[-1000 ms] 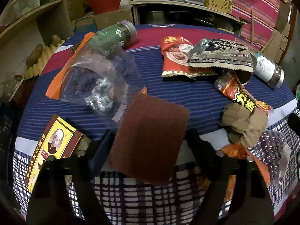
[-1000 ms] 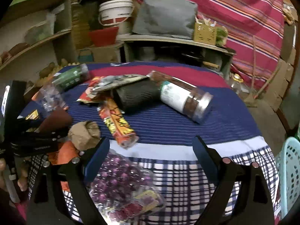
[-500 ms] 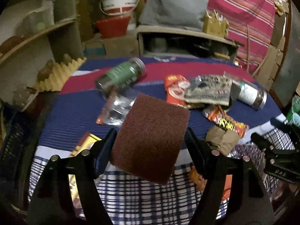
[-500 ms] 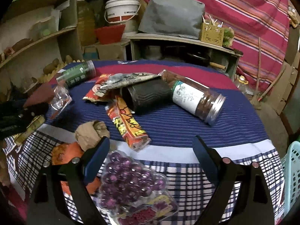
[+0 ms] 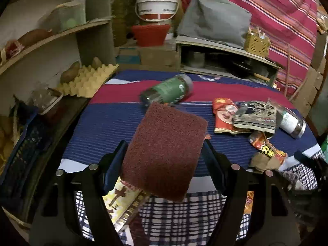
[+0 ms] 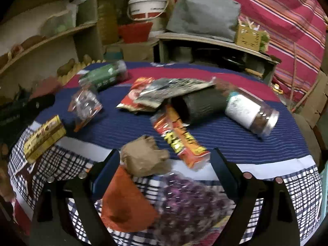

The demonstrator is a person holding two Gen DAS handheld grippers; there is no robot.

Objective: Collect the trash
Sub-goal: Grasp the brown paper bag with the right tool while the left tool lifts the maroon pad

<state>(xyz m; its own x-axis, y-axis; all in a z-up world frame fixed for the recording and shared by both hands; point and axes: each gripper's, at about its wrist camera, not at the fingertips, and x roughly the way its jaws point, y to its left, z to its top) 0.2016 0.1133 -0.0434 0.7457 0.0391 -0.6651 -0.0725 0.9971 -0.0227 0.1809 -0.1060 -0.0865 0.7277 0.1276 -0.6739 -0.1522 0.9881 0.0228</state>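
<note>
Your left hand-held gripper (image 5: 164, 153) squeezes brown pad (image 5: 164, 149), up above table (image 5: 106, 127). Your right hand-held gripper (image 6: 166, 164) wide apart, holds nothing, near paper ball (image 6: 145, 157).

Light: dim indoor room, darker at the edges.
Far wall: covered by a red striped cloth (image 5: 283, 14), hanging across the right side.
Left side: curved wooden shelves (image 5: 61, 34) against a pale wall, with a yellow egg tray (image 5: 88, 80) on a lower ledge.
Far middle: a low wooden bench (image 5: 223, 49) with a grey cushion (image 5: 213, 18) on top and a small woven basket (image 5: 256, 43) at its right end.
Far left of bench: a white bucket (image 5: 156, 6) stacked above a red tub (image 5: 150, 33).
Near: a round table under a blue, red and checked tablecloth (image 6: 235, 141).
Right edge: cardboard boxes (image 5: 309, 92), partly hidden.
</note>
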